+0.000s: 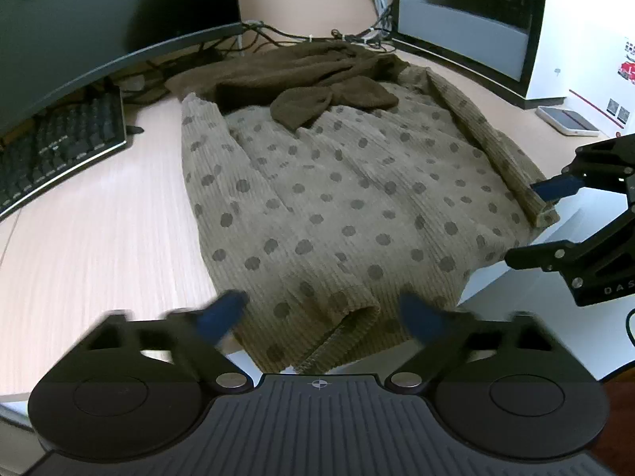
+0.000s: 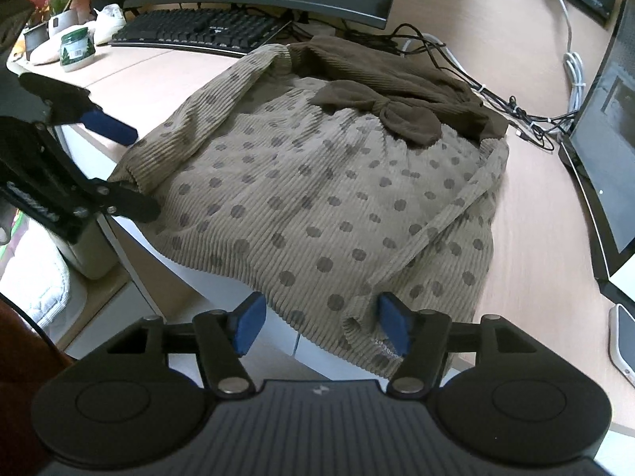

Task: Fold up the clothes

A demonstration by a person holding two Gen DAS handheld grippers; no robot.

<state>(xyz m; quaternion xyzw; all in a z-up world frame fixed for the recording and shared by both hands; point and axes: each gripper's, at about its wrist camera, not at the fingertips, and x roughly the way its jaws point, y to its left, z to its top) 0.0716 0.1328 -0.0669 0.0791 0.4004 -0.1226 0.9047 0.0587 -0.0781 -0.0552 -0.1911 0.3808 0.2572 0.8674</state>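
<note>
The dotted garment (image 1: 349, 198) is lying spread on the surface (image 1: 99, 246), sleeves folded inward, hem overhanging the near edge. The left claw (image 1: 329, 317) and right claw (image 2: 317, 323) are both hovering apart at that hem, gripping nothing. Judging by this, a hem-to-collar fold is being set up, calling for both to pinch the hem.

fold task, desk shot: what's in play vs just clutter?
In play:
- polka-dot top, both sleeves folded in
- its brown bow
- left gripper, open at the hem
- right gripper, open at the hem

Clutter:
- keyboard
- monitors
- cables
- phone
- green-lidded jar
</note>
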